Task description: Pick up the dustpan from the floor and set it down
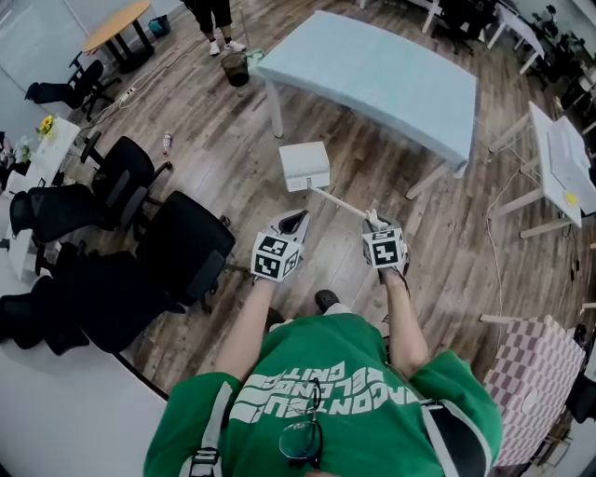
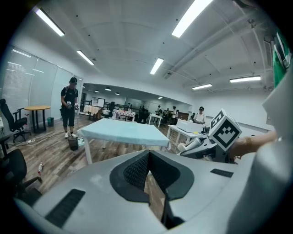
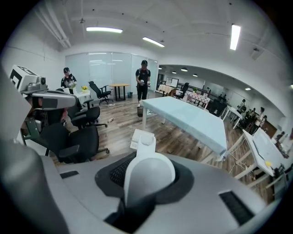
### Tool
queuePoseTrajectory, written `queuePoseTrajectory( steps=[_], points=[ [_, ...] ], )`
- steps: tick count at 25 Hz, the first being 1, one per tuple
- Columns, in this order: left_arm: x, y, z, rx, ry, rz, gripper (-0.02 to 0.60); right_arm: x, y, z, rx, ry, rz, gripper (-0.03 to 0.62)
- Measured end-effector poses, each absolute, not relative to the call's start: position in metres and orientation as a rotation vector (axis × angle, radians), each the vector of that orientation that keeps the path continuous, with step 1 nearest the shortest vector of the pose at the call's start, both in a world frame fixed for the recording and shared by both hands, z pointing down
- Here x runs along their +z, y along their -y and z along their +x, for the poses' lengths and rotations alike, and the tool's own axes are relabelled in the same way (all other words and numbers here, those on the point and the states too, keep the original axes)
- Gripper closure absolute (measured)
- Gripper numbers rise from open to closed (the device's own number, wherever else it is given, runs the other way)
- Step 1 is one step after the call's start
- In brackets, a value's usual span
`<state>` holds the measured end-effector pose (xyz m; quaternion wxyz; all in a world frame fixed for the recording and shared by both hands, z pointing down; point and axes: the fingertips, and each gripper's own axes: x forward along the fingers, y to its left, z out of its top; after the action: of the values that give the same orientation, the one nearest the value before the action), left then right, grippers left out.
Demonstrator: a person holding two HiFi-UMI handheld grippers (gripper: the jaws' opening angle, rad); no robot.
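Observation:
The white dustpan (image 1: 304, 166) sits at the far end of its long white handle (image 1: 337, 202), over the wooden floor just in front of the light blue table (image 1: 372, 79). My right gripper (image 1: 372, 222) is shut on the handle's near end. In the right gripper view the handle (image 3: 146, 171) fills the gap between the jaws and the pan (image 3: 138, 137) shows beyond it. I cannot tell if the pan touches the floor. My left gripper (image 1: 296, 221) is beside the handle on the left, its pads (image 2: 137, 171) meeting at the tips with nothing between them.
Black office chairs (image 1: 182, 247) crowd the floor at my left. A dark bucket (image 1: 235, 68) and a standing person (image 1: 216, 19) are beyond the table's left end. White desks (image 1: 563, 168) stand at the right, and a checked cloth (image 1: 526, 373) at the near right.

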<state>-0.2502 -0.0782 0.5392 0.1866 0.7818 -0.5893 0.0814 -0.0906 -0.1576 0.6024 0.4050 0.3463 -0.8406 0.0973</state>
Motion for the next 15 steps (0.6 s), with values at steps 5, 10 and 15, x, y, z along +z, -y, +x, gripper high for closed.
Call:
queuePoseTrajectory(
  steps=[5,10,15],
  points=[
    [0.546,0.096,-0.200,0.266,1.553,2.262,0.578,0.616,0.158,-0.033,0.310,2.053,0.939,0.480],
    [0.553,0.115,-0.144,0.306,1.429,2.338,0.578,0.626,0.156,0.032,0.371,1.985,1.034,0.480],
    [0.561,0.133,-0.077,0.352,1.290,2.403,0.578,0.632,0.151,0.102,0.449,1.922,1.115,0.480]
  ],
)
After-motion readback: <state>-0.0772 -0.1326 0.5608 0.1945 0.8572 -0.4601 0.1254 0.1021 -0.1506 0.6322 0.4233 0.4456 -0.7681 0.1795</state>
